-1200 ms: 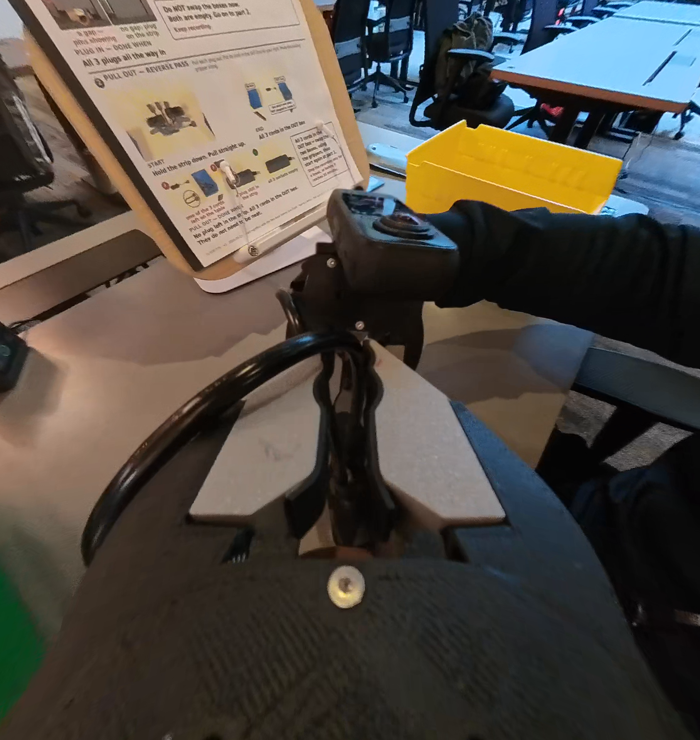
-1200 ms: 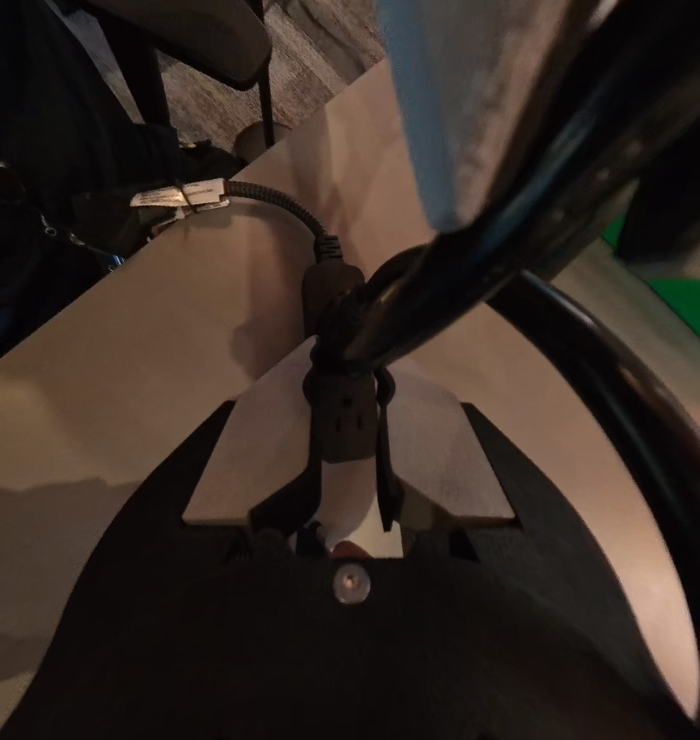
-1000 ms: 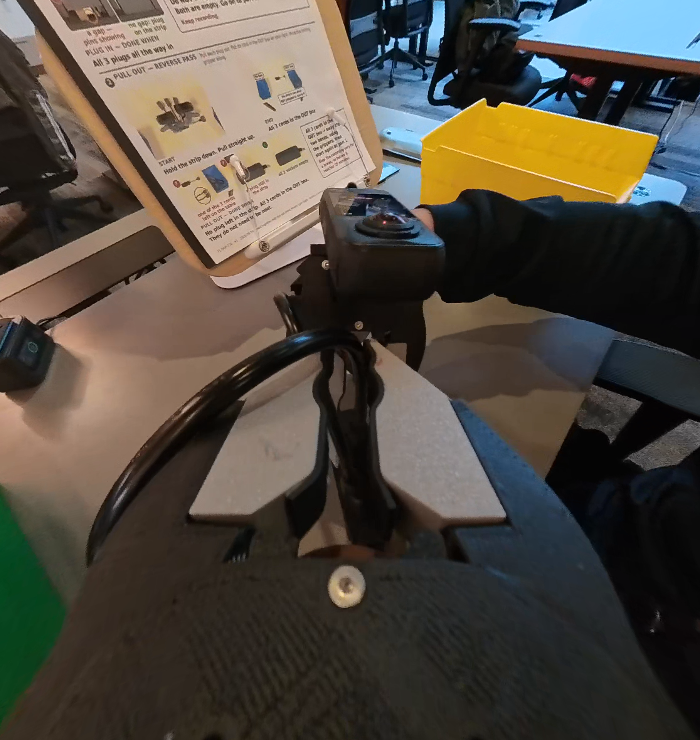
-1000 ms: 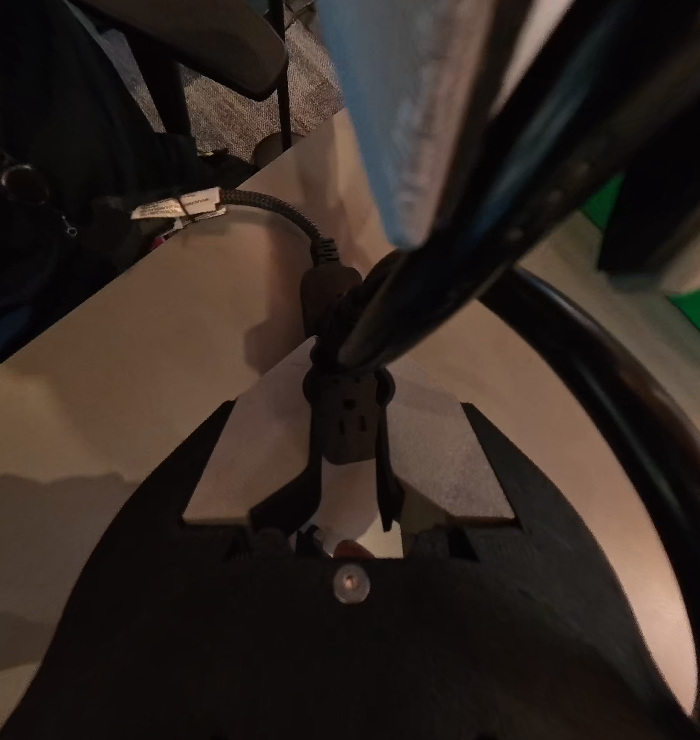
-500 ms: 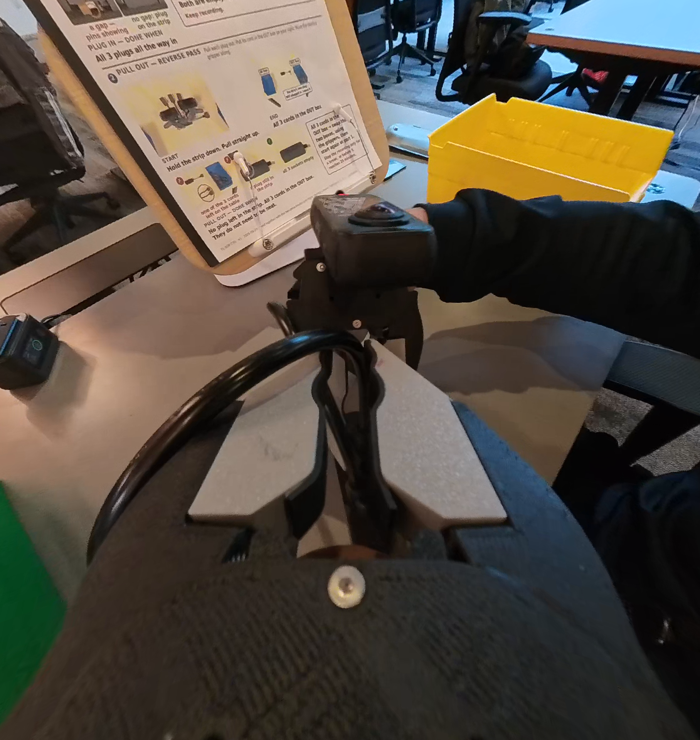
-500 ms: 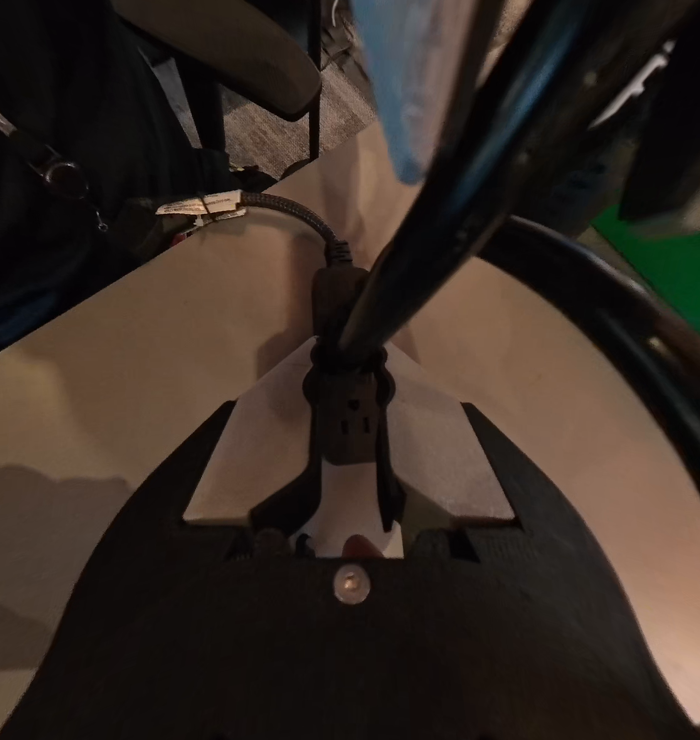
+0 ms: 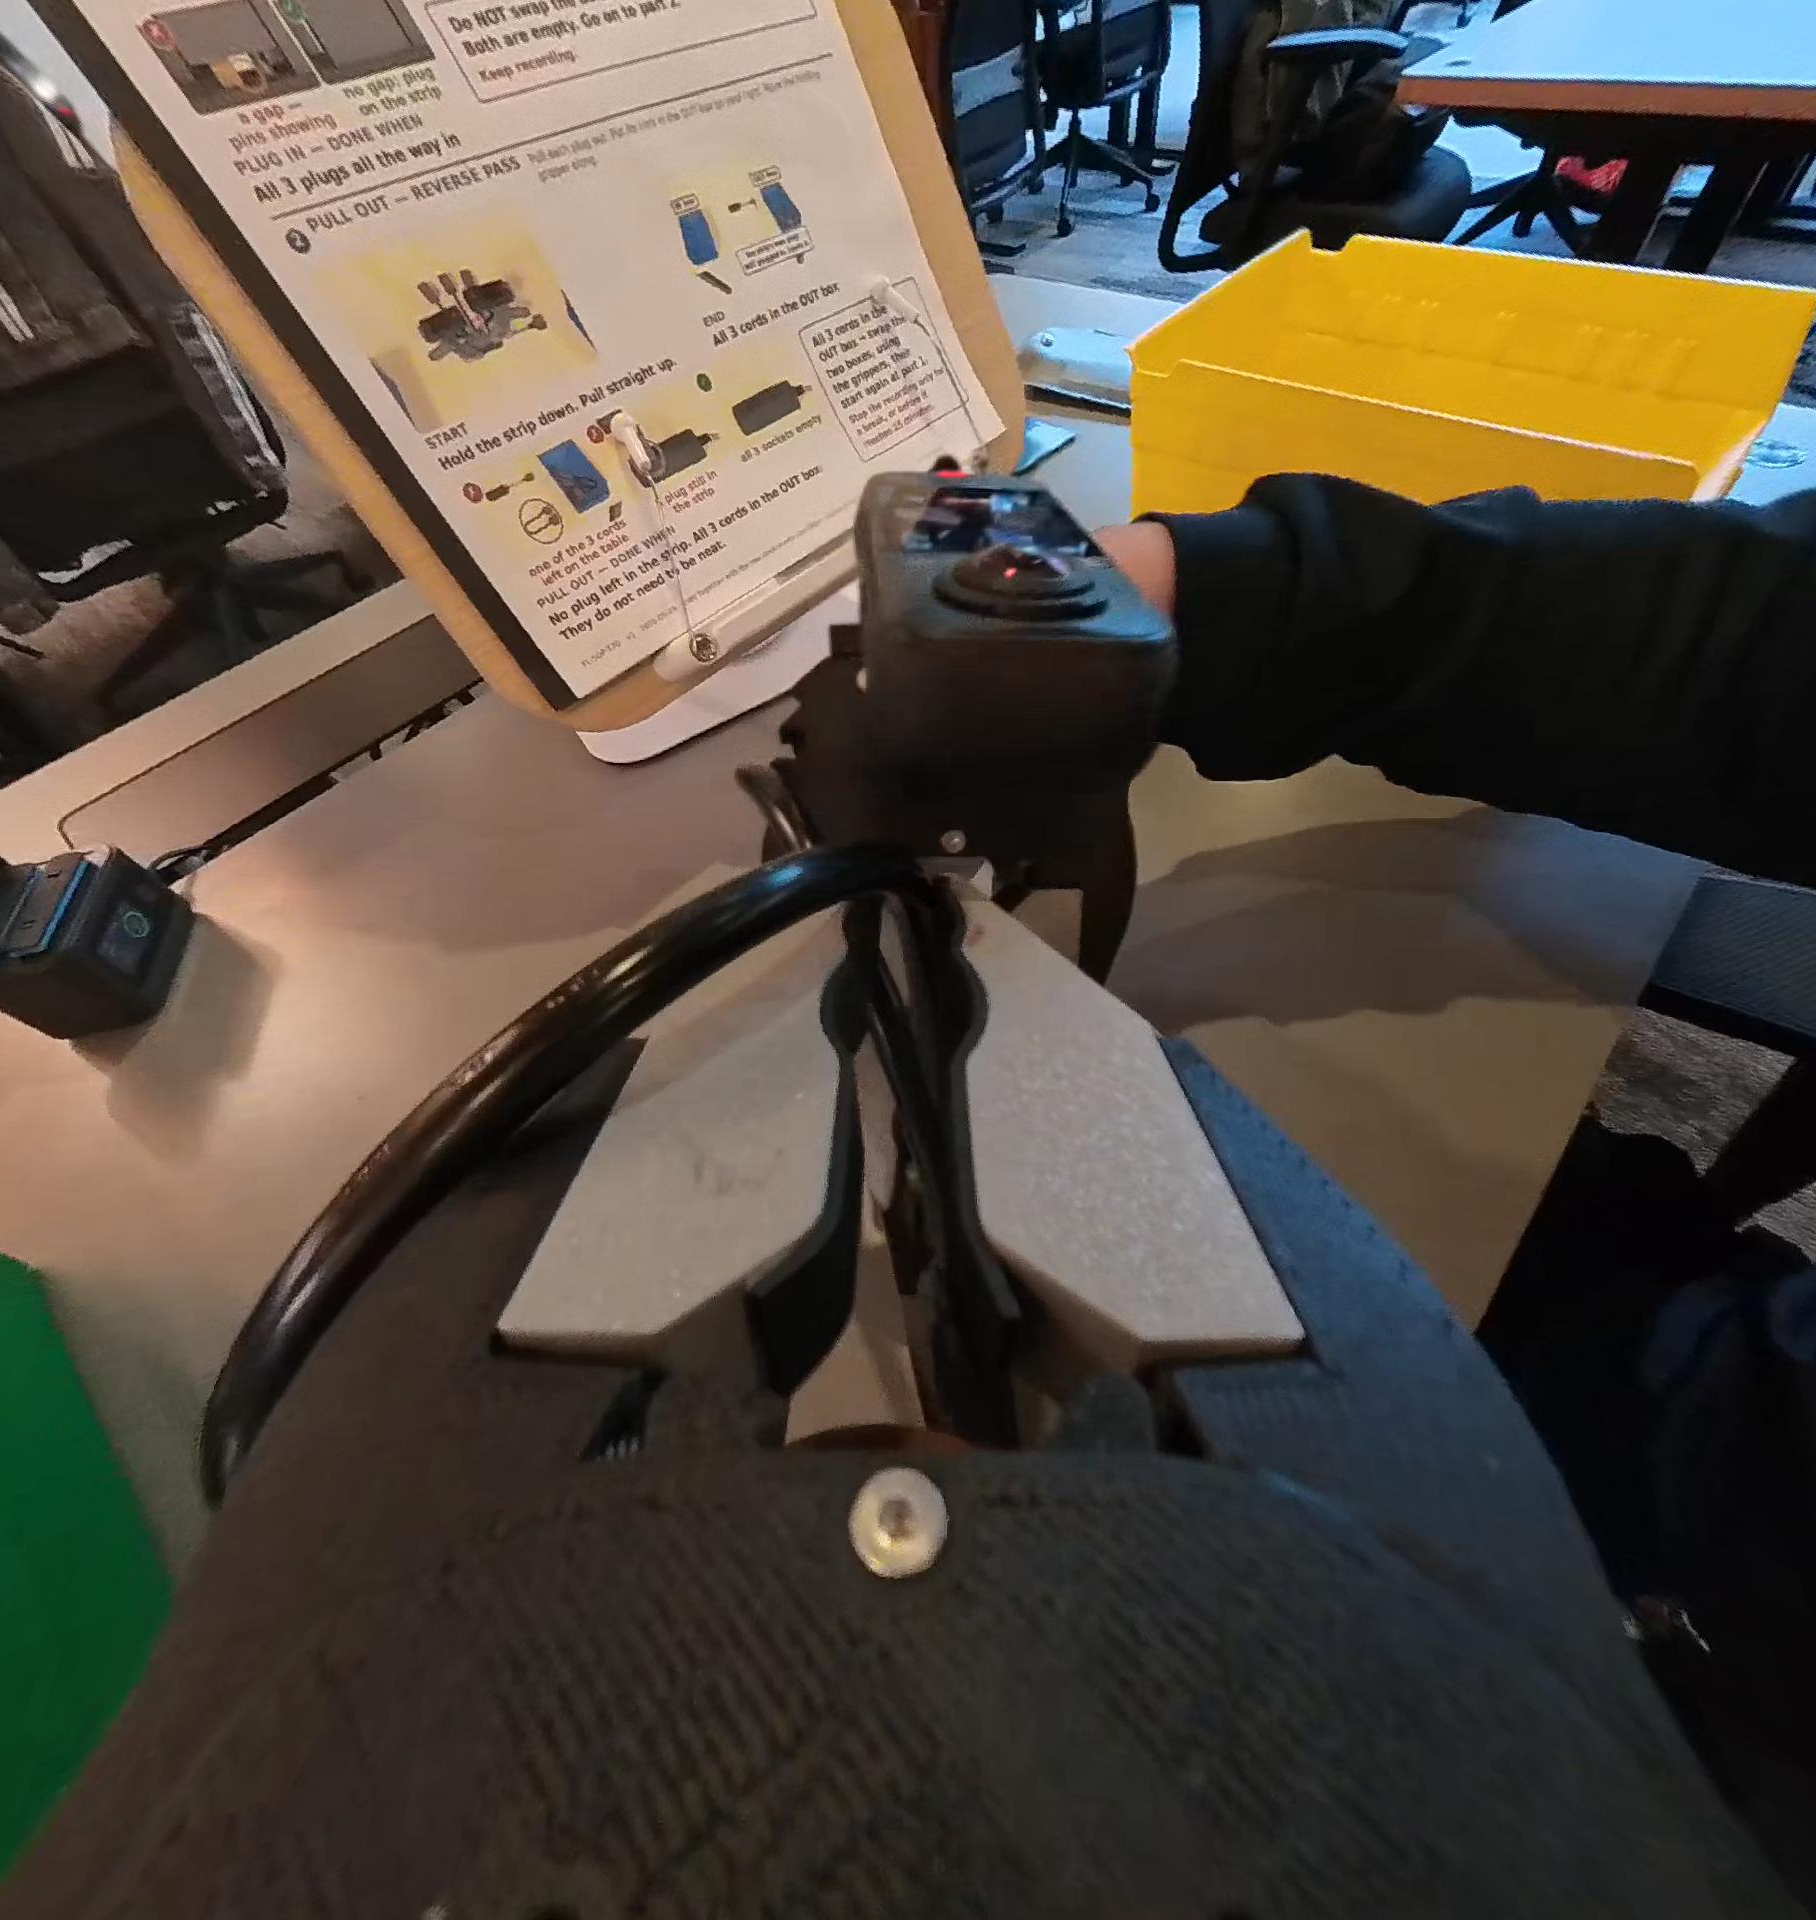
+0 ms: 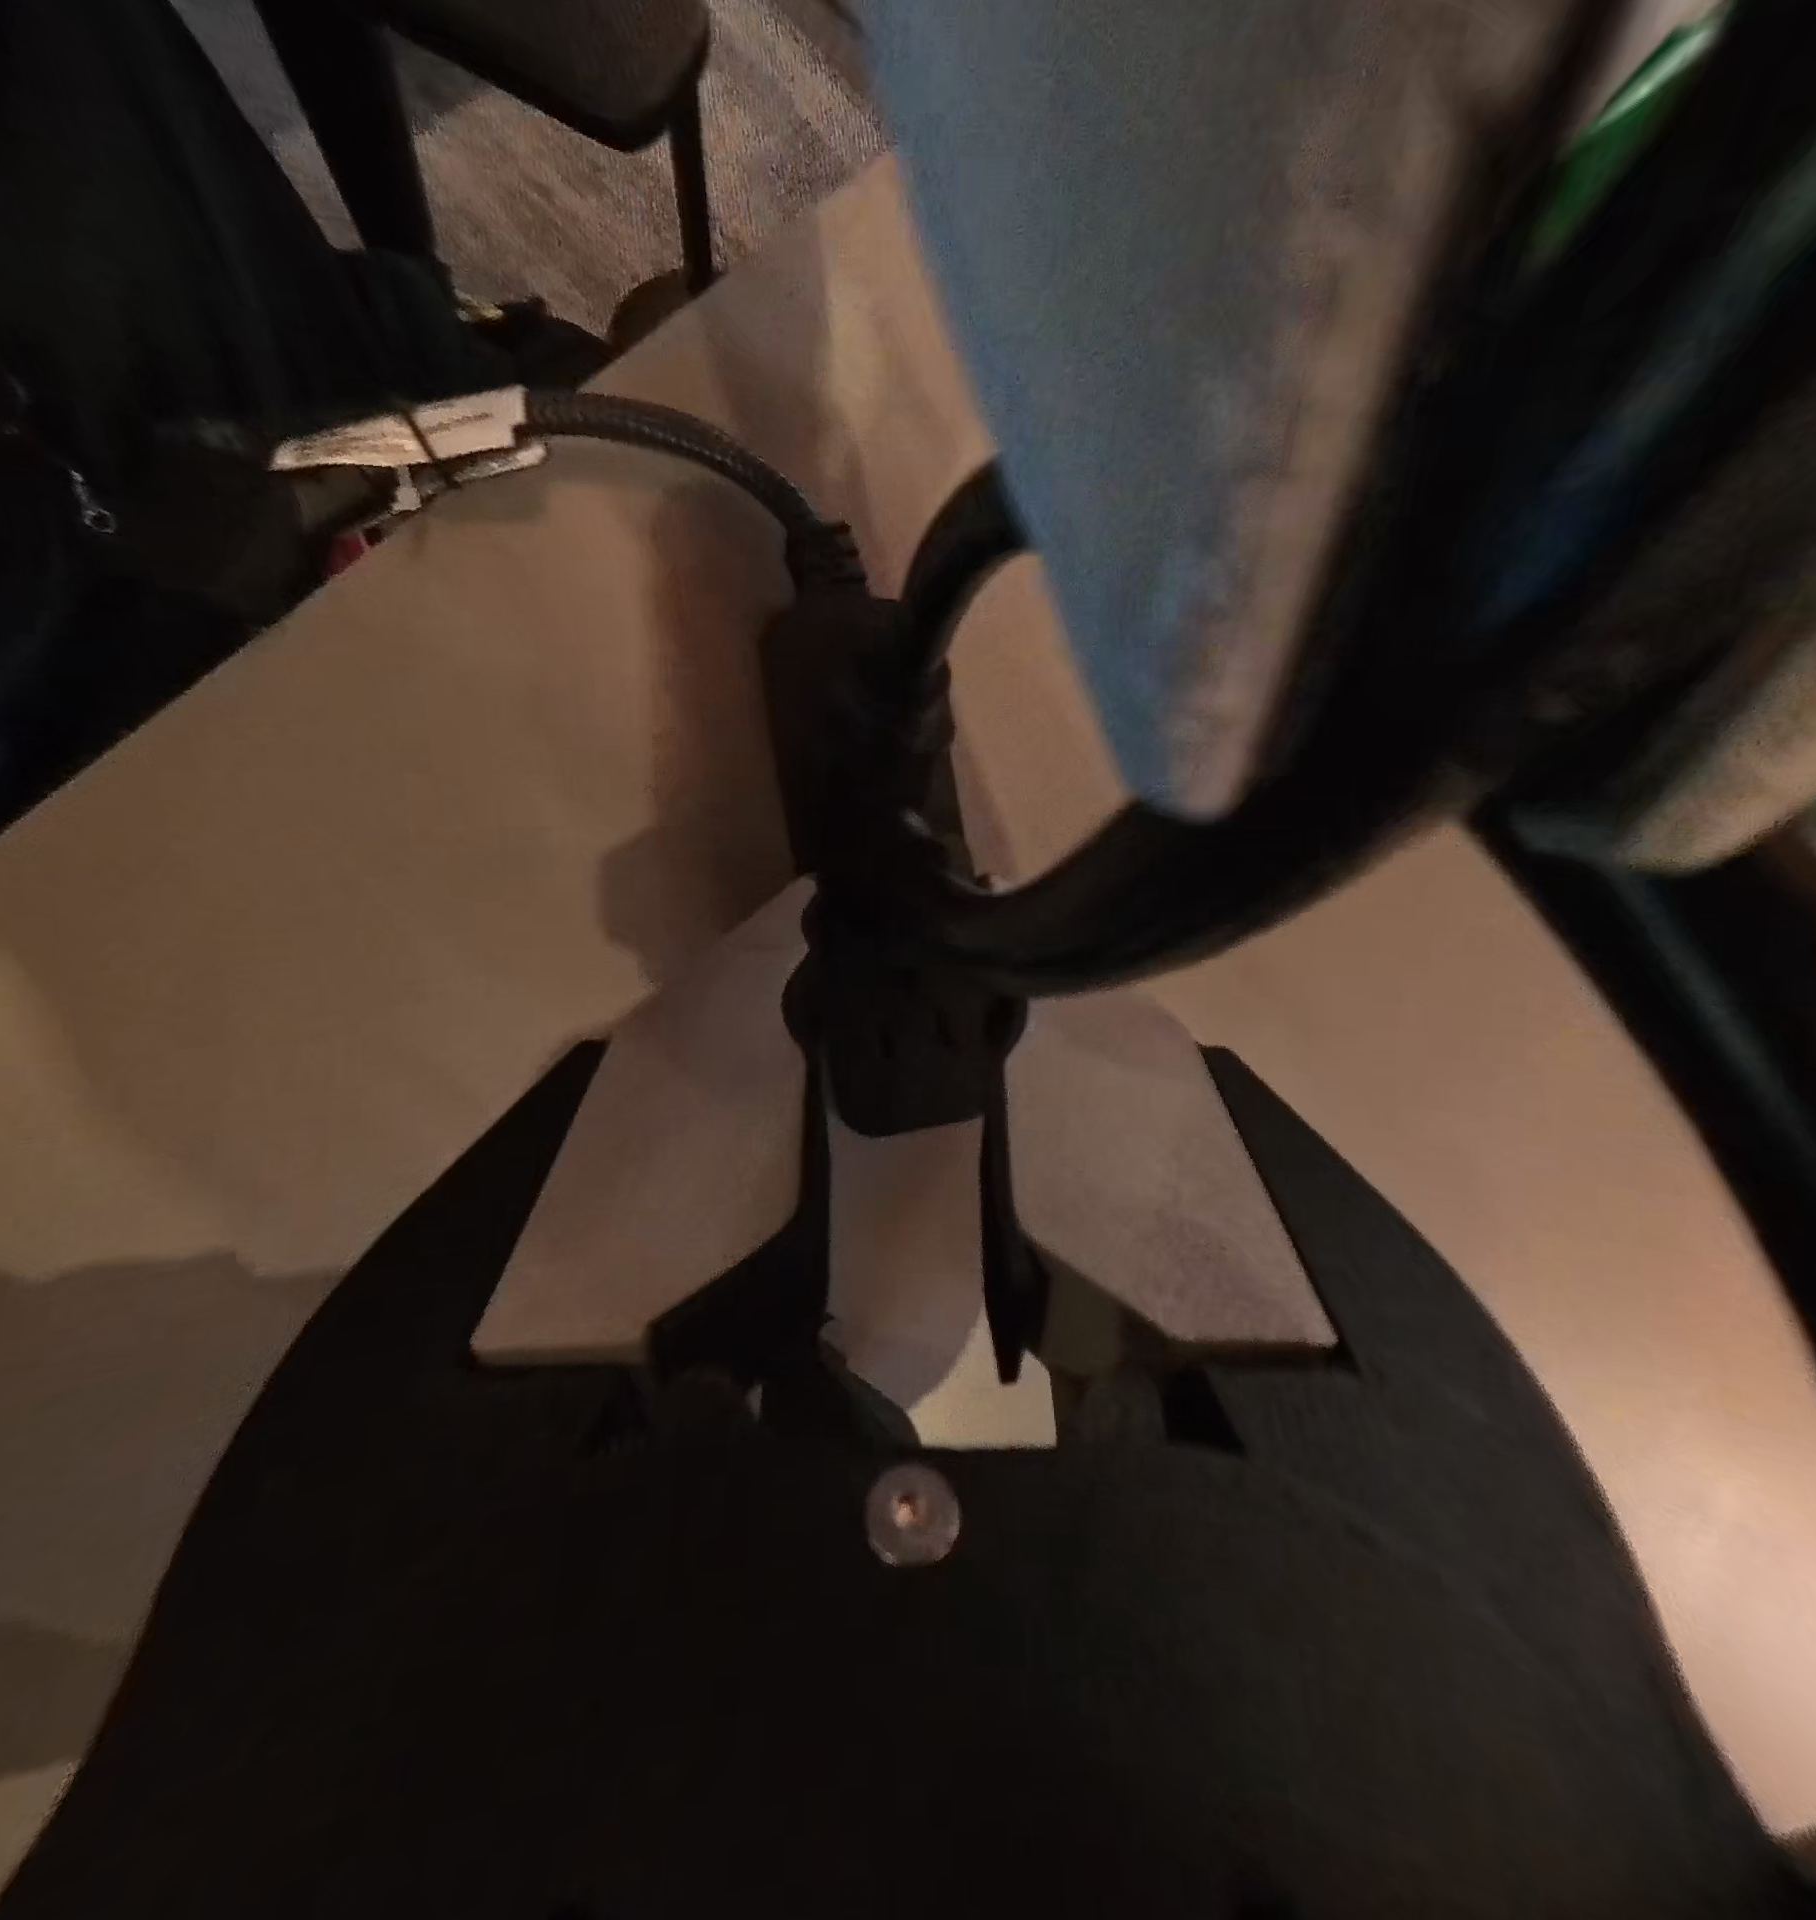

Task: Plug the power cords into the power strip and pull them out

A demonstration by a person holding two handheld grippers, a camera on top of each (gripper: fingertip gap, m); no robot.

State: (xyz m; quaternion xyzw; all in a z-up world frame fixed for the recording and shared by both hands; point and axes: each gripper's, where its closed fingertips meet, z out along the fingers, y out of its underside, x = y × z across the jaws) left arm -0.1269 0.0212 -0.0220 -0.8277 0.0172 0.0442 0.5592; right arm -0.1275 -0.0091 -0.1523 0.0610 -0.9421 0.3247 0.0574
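Left gripper sits clenched on a black power cord; both pads press the cord's plug end, which runs down the narrow slot between the fingers. From the fingertips, cord loops out toward 9 o'clock, then curves down to 7 o'clock along the gripper body. Just past the tips, at 12 o'clock, is the right gripper, camera housing on top, held by a hand in a black sleeve coming in from 3 o'clock; its fingers are hidden here. Table is tan. Instruction board stands at 11 o'clock, yellow bin at 1 o'clock, small black device at 9 o'clock, green patch at 8 o'clock.

Right wrist view: right gripper grasps the black power strip, pads pressing both its sides, strip end with socket slots lying between the fingers and its body stretching ahead to 12 o'clock. Braided strip cable leaves toward 10 o'clock to the table edge, with a white tag. Black power cord meets the strip at the fingertips and sweeps off to 3 o'clock, blurred. Left gripper's finger fills 1 o'clock, blurred, close above the strip. Whether the plug is fully seated, cannot tell.
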